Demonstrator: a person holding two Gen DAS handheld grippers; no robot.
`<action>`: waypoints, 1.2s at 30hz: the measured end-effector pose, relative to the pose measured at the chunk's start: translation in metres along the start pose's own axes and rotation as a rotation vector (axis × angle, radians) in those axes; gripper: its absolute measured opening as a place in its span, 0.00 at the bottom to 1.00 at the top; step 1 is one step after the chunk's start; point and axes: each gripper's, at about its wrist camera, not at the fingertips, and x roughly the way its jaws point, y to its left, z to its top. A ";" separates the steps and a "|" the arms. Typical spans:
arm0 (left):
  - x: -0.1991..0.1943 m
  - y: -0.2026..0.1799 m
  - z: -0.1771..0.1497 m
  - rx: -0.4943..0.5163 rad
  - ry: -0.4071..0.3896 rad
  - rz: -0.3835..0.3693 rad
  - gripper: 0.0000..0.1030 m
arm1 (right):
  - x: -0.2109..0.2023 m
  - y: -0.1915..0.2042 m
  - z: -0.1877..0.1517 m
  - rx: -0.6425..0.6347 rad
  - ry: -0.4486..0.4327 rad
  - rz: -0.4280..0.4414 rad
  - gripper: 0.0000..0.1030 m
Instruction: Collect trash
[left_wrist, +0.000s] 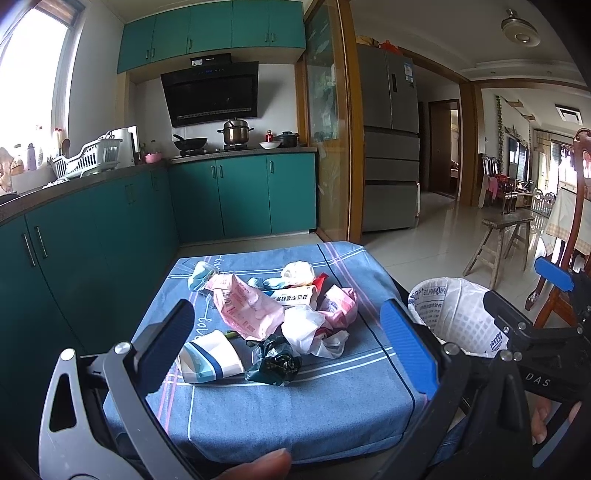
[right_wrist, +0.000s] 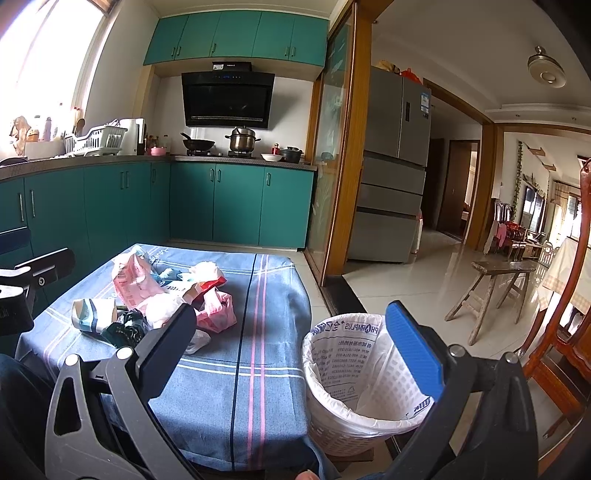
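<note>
A heap of trash lies on a low table with a blue striped cloth: a pink wrapper, a crumpled black bag, a white and blue carton, white plastic bags. The heap also shows in the right wrist view. A white basket bin with a printed liner stands on the floor right of the table; it also shows in the left wrist view. My left gripper is open and empty, held above the table's near side. My right gripper is open and empty, between table and bin.
Teal kitchen cabinets run along the left and back. A wooden stool and a dark wooden chair stand on the tiled floor at the right. A grey fridge stands past the glass door frame.
</note>
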 end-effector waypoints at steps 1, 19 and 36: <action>0.000 0.000 0.000 0.001 0.000 0.001 0.97 | 0.000 0.000 0.000 0.000 0.001 0.000 0.97; 0.001 -0.001 -0.002 0.003 0.007 0.001 0.97 | 0.002 0.004 -0.003 -0.008 0.010 0.003 0.97; 0.003 -0.002 -0.005 0.005 0.012 0.000 0.97 | 0.002 0.007 -0.002 -0.017 0.019 0.001 0.97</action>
